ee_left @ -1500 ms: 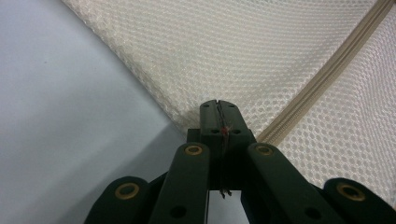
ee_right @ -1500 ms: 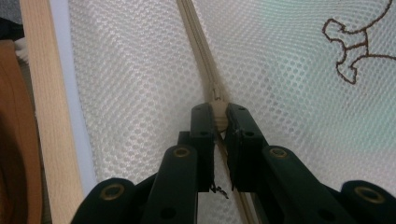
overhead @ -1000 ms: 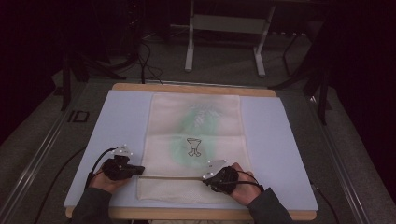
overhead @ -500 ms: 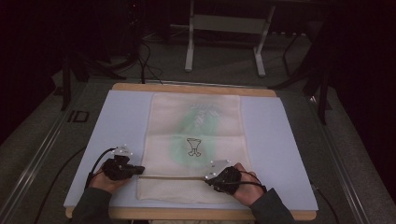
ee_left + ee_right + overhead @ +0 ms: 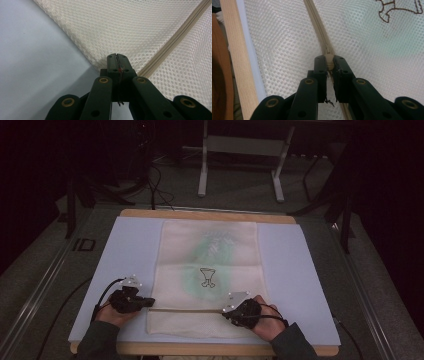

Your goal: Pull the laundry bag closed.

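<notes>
A cream mesh bag (image 5: 210, 255) lies flat on a pale blue mat (image 5: 125, 250), with a green item showing faintly inside and a small brown emblem (image 5: 207, 276) on it. Its zipper (image 5: 187, 310) runs across near the front edge. My left gripper (image 5: 151, 303) is shut on the bag's left edge beside the zipper's end; in the left gripper view the gripper (image 5: 117, 56) pinches the mesh bag (image 5: 125, 27) next to the zipper (image 5: 175, 40). My right gripper (image 5: 225, 311) is shut on the zipper pull (image 5: 329, 62), with the zipper (image 5: 317, 22) running ahead of the gripper (image 5: 329, 58).
The mat covers a wooden table (image 5: 205, 214), whose front edge (image 5: 235, 50) lies close beside the right gripper. Cables trail from both grippers. A metal stand (image 5: 240, 150) and dark floor lie beyond the table.
</notes>
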A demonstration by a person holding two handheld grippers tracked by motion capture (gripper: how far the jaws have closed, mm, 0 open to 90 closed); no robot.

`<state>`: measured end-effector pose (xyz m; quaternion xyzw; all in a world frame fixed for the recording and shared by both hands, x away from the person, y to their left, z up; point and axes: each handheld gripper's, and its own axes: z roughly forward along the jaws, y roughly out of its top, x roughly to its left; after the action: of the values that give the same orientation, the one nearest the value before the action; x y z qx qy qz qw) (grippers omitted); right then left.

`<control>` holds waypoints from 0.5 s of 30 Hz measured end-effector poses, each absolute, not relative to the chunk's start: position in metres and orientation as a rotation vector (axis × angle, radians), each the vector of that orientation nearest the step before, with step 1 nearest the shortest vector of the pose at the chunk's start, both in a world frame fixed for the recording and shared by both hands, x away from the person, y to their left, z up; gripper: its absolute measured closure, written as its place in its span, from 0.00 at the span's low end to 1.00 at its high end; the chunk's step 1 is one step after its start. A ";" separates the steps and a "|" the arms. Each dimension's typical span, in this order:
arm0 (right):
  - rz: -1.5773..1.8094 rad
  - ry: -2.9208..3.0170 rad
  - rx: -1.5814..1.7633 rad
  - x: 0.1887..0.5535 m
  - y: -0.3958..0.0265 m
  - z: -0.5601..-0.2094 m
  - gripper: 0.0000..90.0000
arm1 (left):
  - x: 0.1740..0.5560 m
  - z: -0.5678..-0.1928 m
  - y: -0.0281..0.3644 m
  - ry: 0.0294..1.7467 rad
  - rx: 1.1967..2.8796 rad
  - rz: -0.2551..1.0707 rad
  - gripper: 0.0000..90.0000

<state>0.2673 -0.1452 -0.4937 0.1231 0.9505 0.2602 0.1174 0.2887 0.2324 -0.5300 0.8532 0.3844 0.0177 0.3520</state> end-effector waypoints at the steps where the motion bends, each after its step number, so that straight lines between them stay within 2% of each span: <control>1: 0.760 2.781 0.362 0.267 -0.146 -0.493 0.91 | 0.289 -0.530 0.232 0.995 2.209 0.047 1.00; 15: 0.758 2.771 0.396 0.269 -0.161 -0.493 0.91 | 0.289 -0.530 0.233 0.994 2.210 0.045 1.00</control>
<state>0.2685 -0.1611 -0.4927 0.1356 0.9486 0.2595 0.1205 0.2889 0.2328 -0.5299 0.8537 0.3841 0.0175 0.3511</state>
